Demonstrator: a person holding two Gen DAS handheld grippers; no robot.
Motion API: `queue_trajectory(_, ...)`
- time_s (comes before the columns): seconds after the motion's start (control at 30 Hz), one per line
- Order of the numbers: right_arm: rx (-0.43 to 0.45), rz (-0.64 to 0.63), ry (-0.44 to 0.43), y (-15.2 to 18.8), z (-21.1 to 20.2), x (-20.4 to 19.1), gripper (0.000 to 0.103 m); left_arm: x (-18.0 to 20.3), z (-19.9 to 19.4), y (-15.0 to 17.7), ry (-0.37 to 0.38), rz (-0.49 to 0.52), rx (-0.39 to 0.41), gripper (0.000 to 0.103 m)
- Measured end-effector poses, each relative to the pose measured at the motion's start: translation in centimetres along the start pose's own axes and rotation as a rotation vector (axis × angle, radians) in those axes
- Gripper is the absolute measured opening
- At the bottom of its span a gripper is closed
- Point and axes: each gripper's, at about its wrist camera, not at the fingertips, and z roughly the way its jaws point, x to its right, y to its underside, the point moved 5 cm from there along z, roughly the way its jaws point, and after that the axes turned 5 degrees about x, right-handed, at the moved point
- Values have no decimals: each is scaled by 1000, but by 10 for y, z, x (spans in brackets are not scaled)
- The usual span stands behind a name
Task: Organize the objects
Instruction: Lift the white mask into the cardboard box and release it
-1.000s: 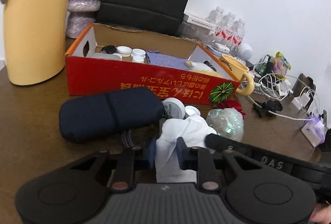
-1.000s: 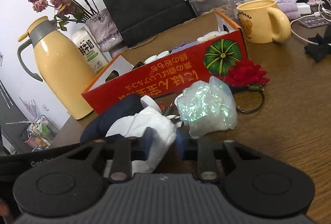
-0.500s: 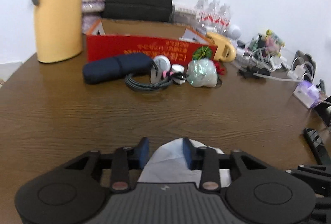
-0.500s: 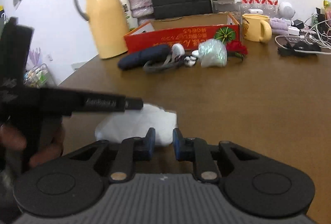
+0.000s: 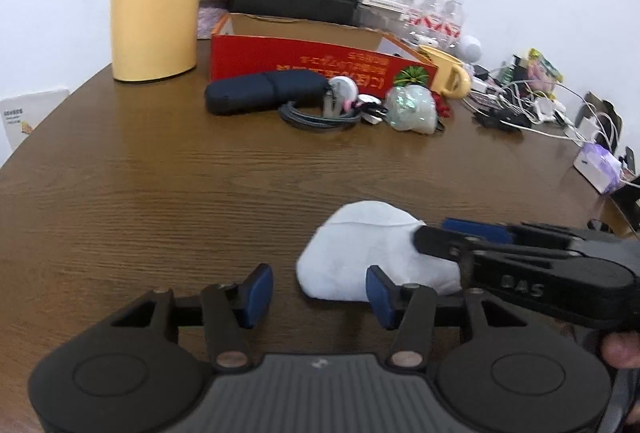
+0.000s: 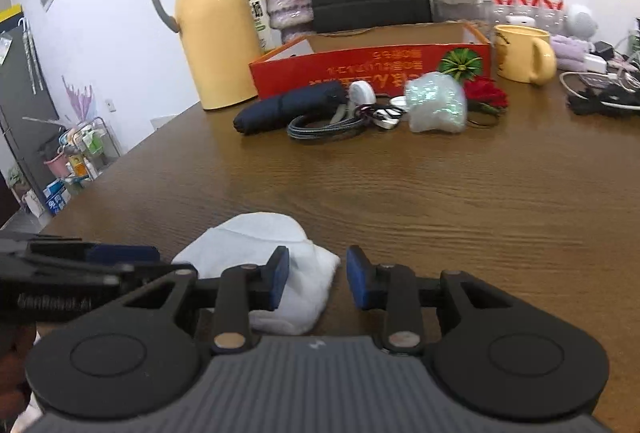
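On the brown table (image 5: 160, 193), the red box (image 5: 304, 59) is the landmark: open-topped, contents hidden. Just in front of it the navy pouch (image 5: 264, 91), coiled cable (image 5: 316, 115) and iridescent bundle (image 5: 412, 107) wait unsorted. Well in front of it lies the white cloth (image 6: 264, 257), released. Left gripper (image 5: 316, 291) and right gripper (image 6: 316, 279) jaws are opening, pressing nothing. Most sorting seems left.
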Motion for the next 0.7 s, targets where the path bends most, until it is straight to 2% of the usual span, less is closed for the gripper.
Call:
queue_trajectory(0.03, 5, -13, 0, 1, 0, -2, 31, 1, 1, 0, 3, -2, 3, 36)
queue_trajectory(0.07, 8, -23, 2, 3, -1, -3, 25, 2, 2, 1, 8, -5, 4, 27)
queue_trajectory(0.1, 7, -30, 5, 4, -2, -5, 19, 3, 2, 1, -4, -5, 6, 25)
queue_trajectory(0.2, 7, -39, 26, 9, -11, -10, 12, 7, 1, 3, -34, 13, 10, 18)
queue_trajectory(0.27, 11, -50, 45, 12, -21, -10, 11, 10, -4, 3, -17, 17, 12, 14)
queue_trajectory(0.47, 62, -18, 78, 3, -46, 1, 10, 25, -13, -8, 45, 50, 69, 12)
queue_trajectory(0.57, 109, -40, 94, -27, -47, 8, 10, 29, -7, -42, 70, 63, 110, 12)
queue_trajectory(0.7, 205, -107, 131, -97, -25, 28, 10, 36, 21, -125, 87, 132, 210, 11)
